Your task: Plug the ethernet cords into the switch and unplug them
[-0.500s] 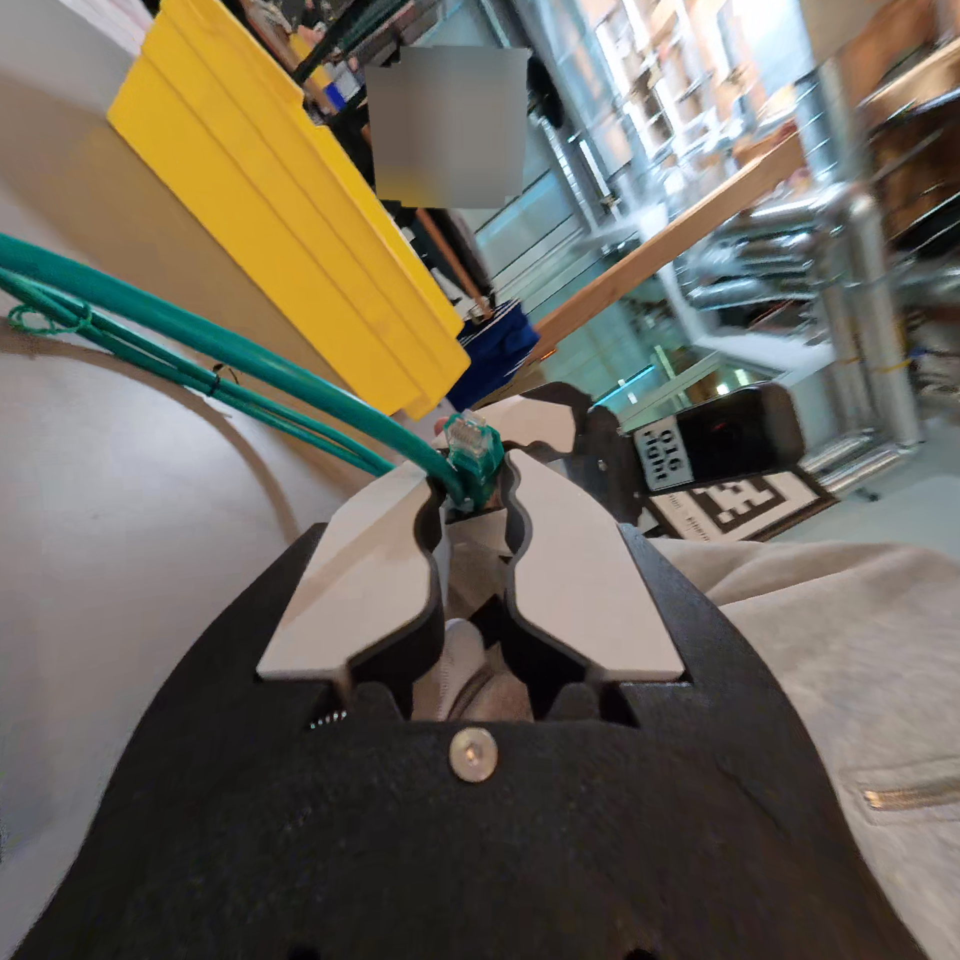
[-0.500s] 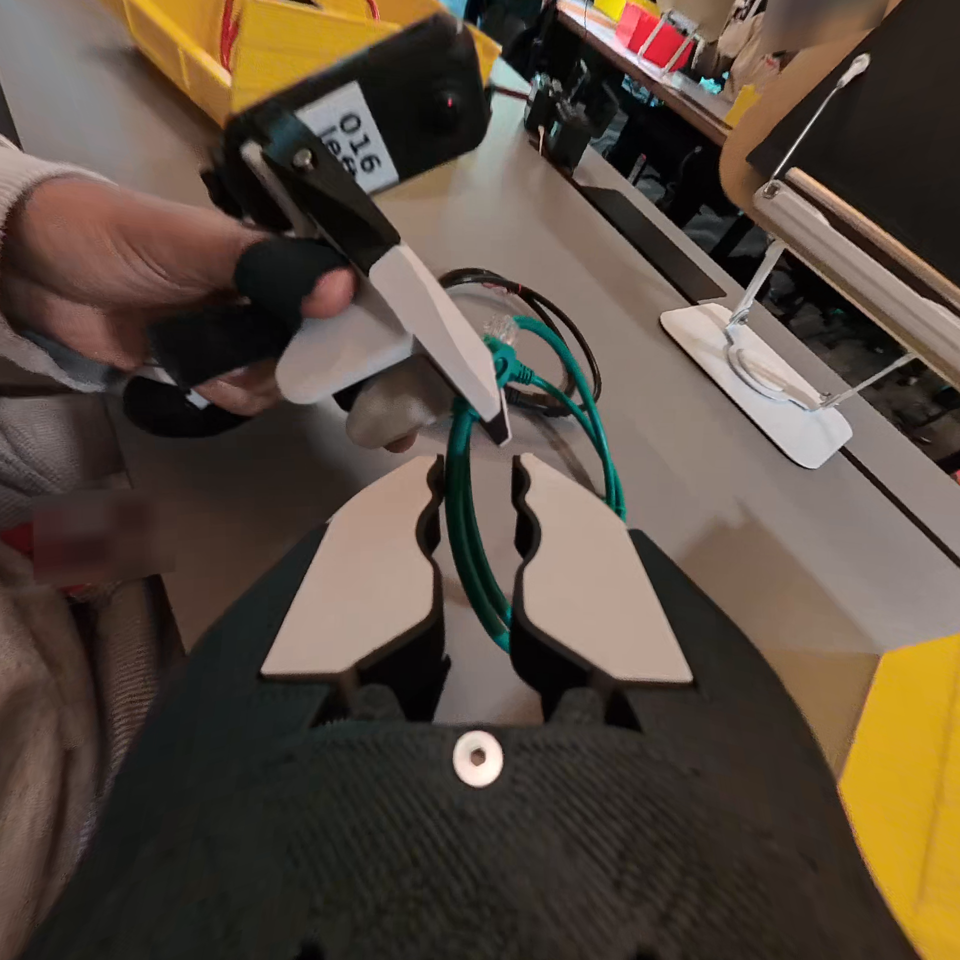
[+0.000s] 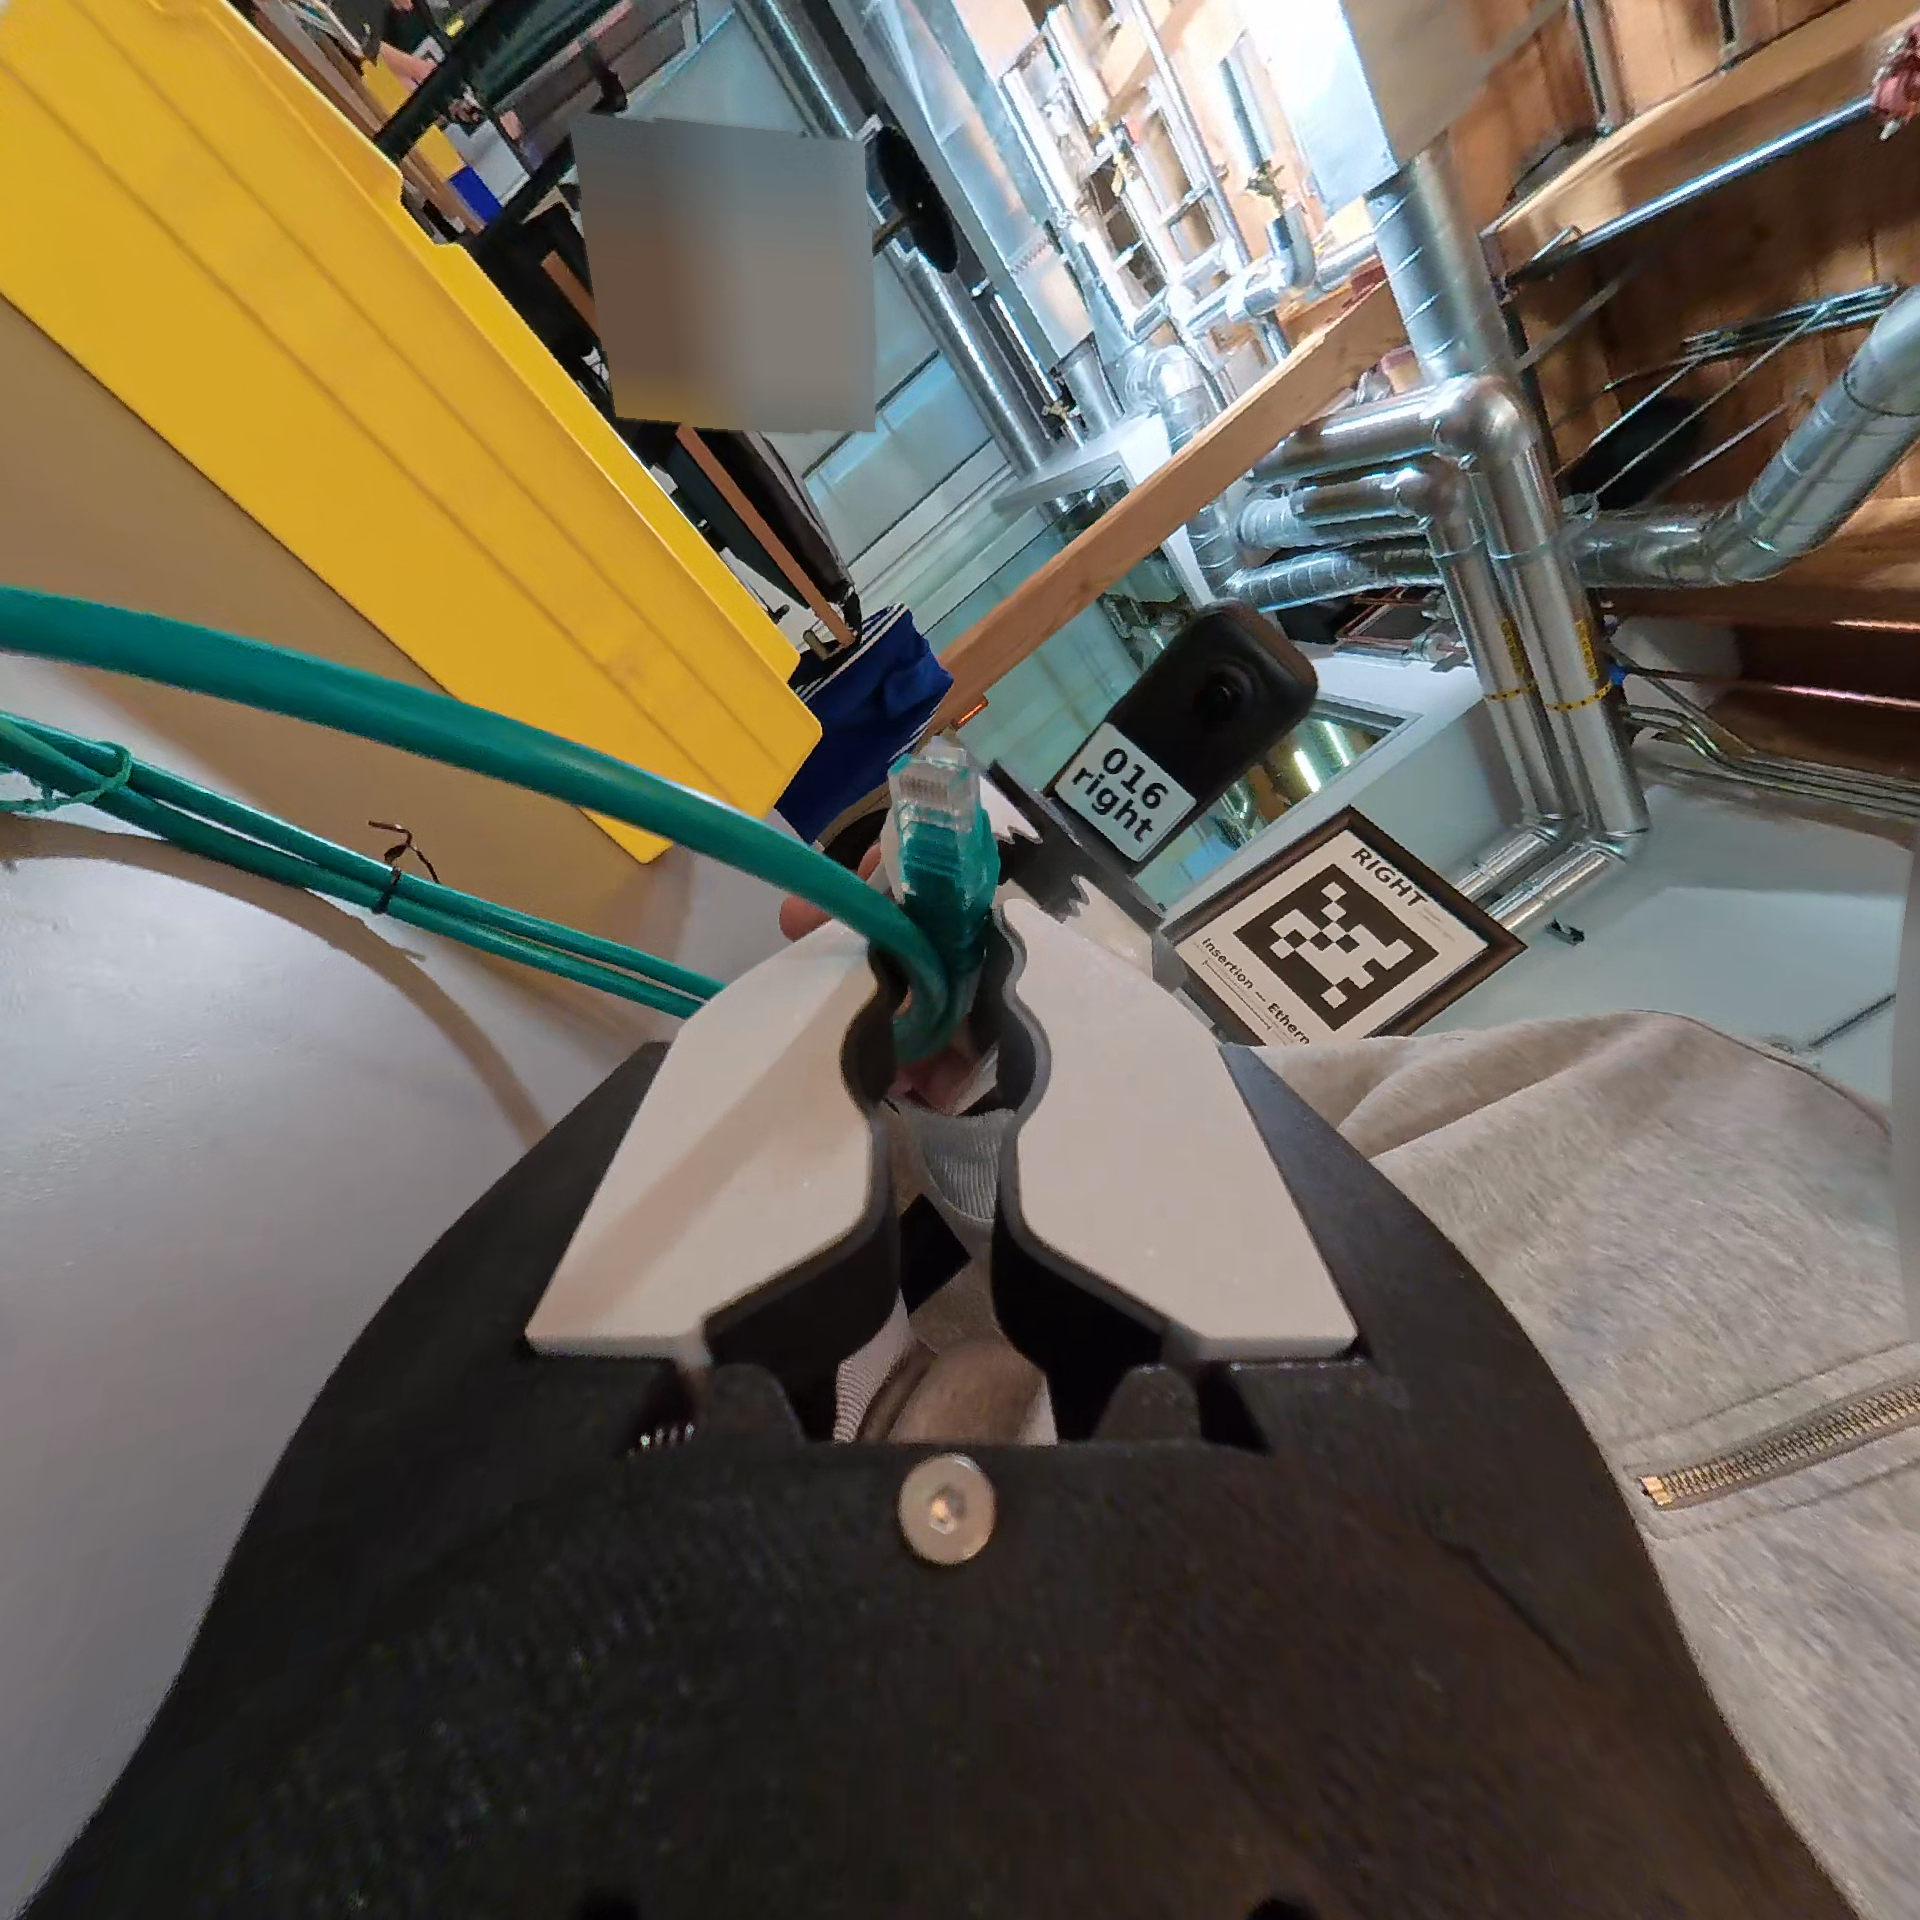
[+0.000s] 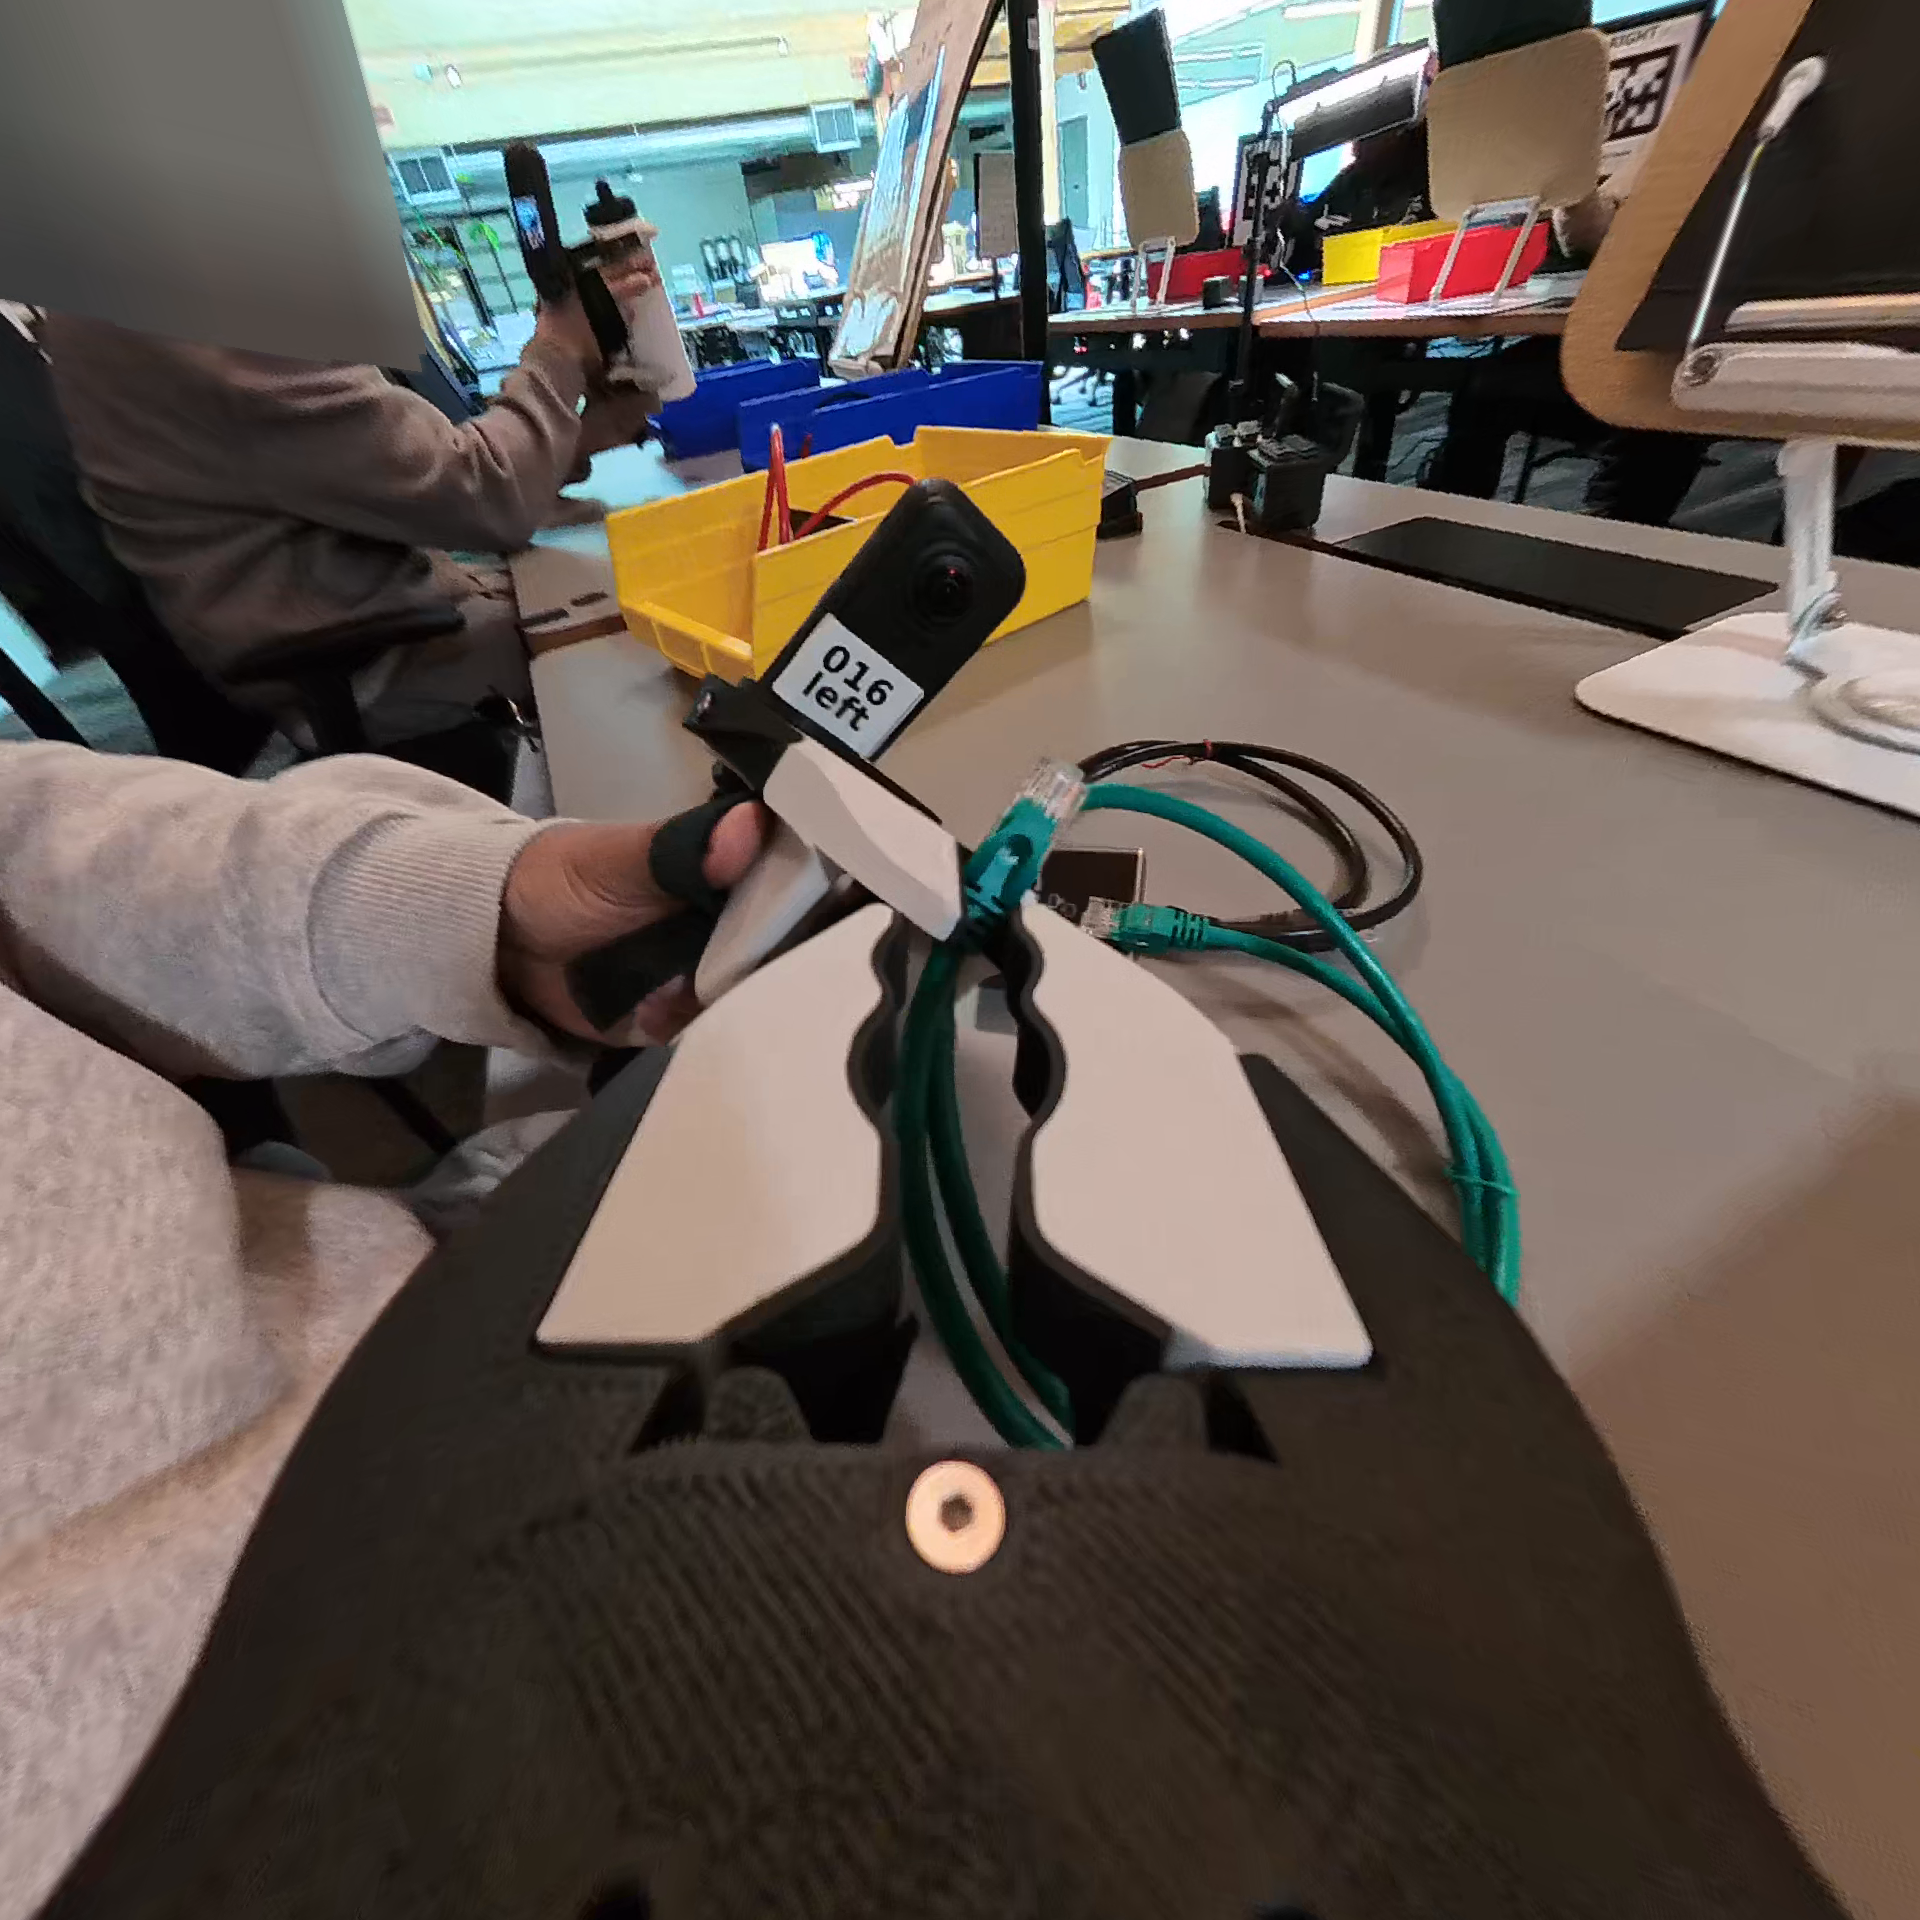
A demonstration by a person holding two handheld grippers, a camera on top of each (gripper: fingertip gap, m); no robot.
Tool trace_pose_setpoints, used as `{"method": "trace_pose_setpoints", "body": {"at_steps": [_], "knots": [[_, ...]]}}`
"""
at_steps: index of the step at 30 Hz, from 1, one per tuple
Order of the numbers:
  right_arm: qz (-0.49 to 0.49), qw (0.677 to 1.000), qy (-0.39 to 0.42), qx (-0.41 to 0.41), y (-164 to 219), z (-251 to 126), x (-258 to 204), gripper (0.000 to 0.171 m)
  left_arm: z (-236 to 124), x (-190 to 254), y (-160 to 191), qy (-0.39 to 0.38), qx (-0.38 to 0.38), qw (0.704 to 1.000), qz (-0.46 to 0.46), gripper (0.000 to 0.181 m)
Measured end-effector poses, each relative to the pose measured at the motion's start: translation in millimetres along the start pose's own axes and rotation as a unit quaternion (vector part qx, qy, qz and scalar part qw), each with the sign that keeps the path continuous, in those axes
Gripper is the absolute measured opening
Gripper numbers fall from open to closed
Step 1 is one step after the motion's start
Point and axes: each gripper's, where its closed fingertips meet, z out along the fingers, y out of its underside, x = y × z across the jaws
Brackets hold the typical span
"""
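Right wrist view shows the left gripper (image 4: 961, 914) now raised higher than half a second ago, its fingers pinching the green plug (image 4: 1013, 847) so the clear tip points up toward 1 o'clock. I judge the cord is being lined up for insertion. The right gripper (image 4: 956, 951) has its fingers spread around the smooth rubbery green cord (image 4: 930, 1122) without squeezing. A second plug (image 4: 1143, 923) lies on the matte grey desk (image 4: 1558, 1039) beside the small dark switch (image 4: 1091, 871) and a glossy black cable (image 4: 1351, 821).

Silver ducts (image 3: 1455, 499) and a wooden beam (image 3: 1195, 478) are running overhead. Rows of worktables are stretching toward twelve o'clock beyond the grey table (image 4: 1558, 987), while daylight is brightening the hall.
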Motion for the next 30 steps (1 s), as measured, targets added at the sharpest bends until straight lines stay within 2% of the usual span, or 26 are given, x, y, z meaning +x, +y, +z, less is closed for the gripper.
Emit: {"method": "trace_pose_setpoints", "body": {"at_steps": [5, 7, 8, 15, 18, 22, 27, 30], "knots": [[0.040, 0.999, -0.016, 0.010, -2.4, -1.1, -0.6, 0.016, 0.0, 1.3, -1.2, 0.012, 0.009, 1.000, -0.013, 0.012], [0.047, 0.999, -0.024, 0.012, -4.2, -2.7, -2.4, 0.010, 0.0, 4.2, -1.6, 0.024, 0.010, 0.999, -0.020, 0.013], [0.053, 0.998, -0.026, 0.014, -5.2, -3.8, -2.6, 0.000, -0.5, 5.0, -4.2, 0.026, 0.017, 0.999, -0.023, 0.014], [0.110, 0.993, -0.030, 0.040, -7.9, -10.5, 10.5, 0.000, -4.4, 6.8, -9.4, 0.021, 0.023, 1.000, -0.001, 0.015], [0.110, 0.993, -0.036, 0.033, -6.4, -6.4, 5.4, 0.023, -8.0, 7.1, -17.3, 0.022, 0.054, 0.998, -0.003, 0.015], [0.088, 0.995, -0.031, 0.017, -2.4, 1.6, -5.3, 0.029, -11.4, 4.9, -23.6, 0.016, 0.087, 0.996, 0.003, 0.014], [0.118, 0.992, -0.032, 0.017, 1.9, 7.4, -9.3, 0.026, -1.4, 8.4, -17.0, 0.008, 0.096, 0.995, 0.011, 0.015], [0.128, 0.991, -0.026, 0.034, -2.1, 2.6, -4.9, 0.010, 5.1, 11.3, -11.6, 0.008, 0.093, 0.995, 0.017, 0.014]]}}
